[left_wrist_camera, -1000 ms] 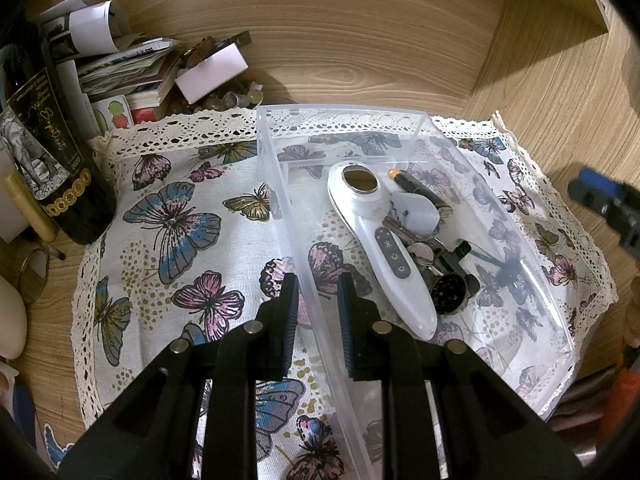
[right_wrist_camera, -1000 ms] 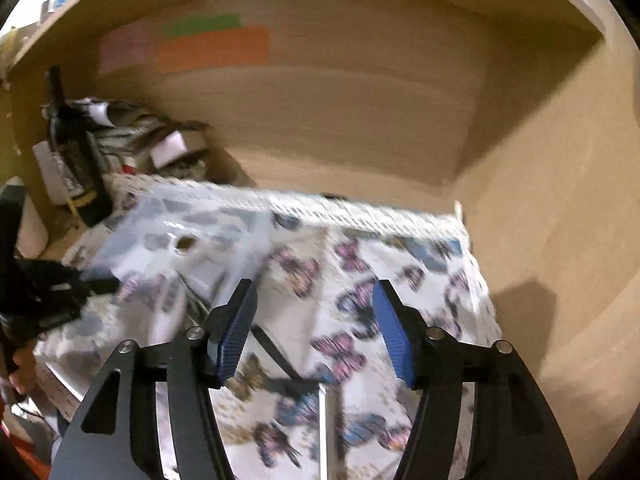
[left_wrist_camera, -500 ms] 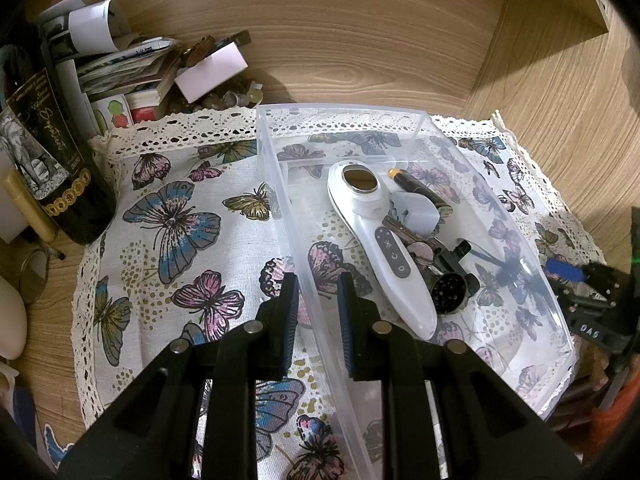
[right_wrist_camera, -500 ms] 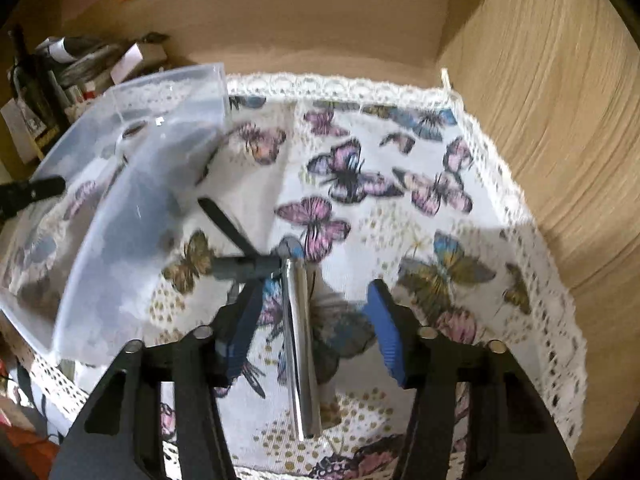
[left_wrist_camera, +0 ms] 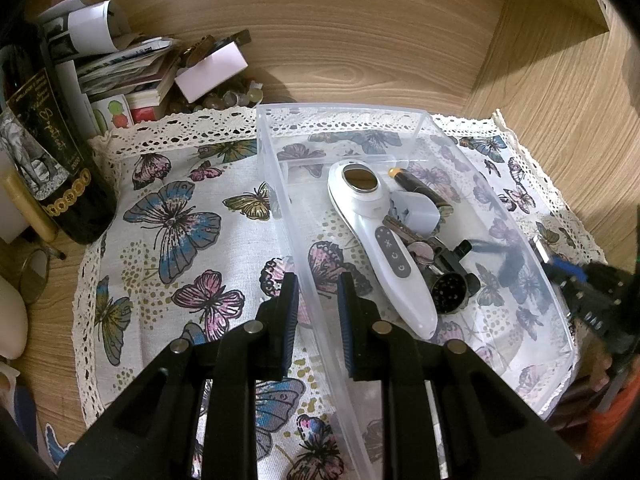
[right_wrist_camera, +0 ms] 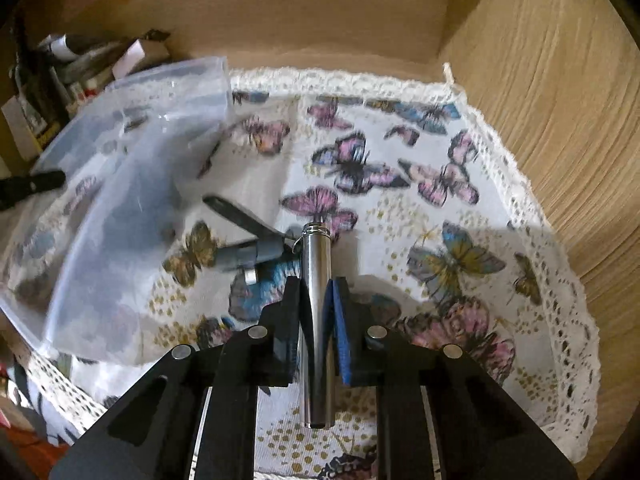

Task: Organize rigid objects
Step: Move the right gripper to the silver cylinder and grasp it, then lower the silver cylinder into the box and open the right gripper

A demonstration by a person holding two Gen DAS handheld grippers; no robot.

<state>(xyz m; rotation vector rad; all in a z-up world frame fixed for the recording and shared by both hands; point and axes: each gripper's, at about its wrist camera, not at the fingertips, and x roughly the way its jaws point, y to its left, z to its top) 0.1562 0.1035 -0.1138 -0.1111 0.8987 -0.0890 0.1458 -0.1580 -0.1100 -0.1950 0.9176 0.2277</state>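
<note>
Right tool (right_wrist_camera: 316, 304) has just closed on the metal tube (right_wrist_camera: 318, 320) lying on the butterfly cloth (right_wrist_camera: 460, 208), ready for binning; left tool (left_wrist_camera: 318, 300) stays clamped on clear bin (left_wrist_camera: 280, 184) wall.

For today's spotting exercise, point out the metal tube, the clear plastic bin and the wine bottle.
metal tube (right_wrist_camera: 316, 340), right wrist view, mid-shaft.
clear plastic bin (left_wrist_camera: 340, 110), left wrist view, far rim.
wine bottle (left_wrist_camera: 44, 152), left wrist view, label.

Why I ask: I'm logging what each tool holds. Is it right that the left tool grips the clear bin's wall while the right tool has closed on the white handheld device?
Not quite. The right tool has just closed on the metal cylinder on the butterfly cloth, as the right wrist view shows. The white handheld device lies in the clear bin; the left tool does grip its wall.
</note>
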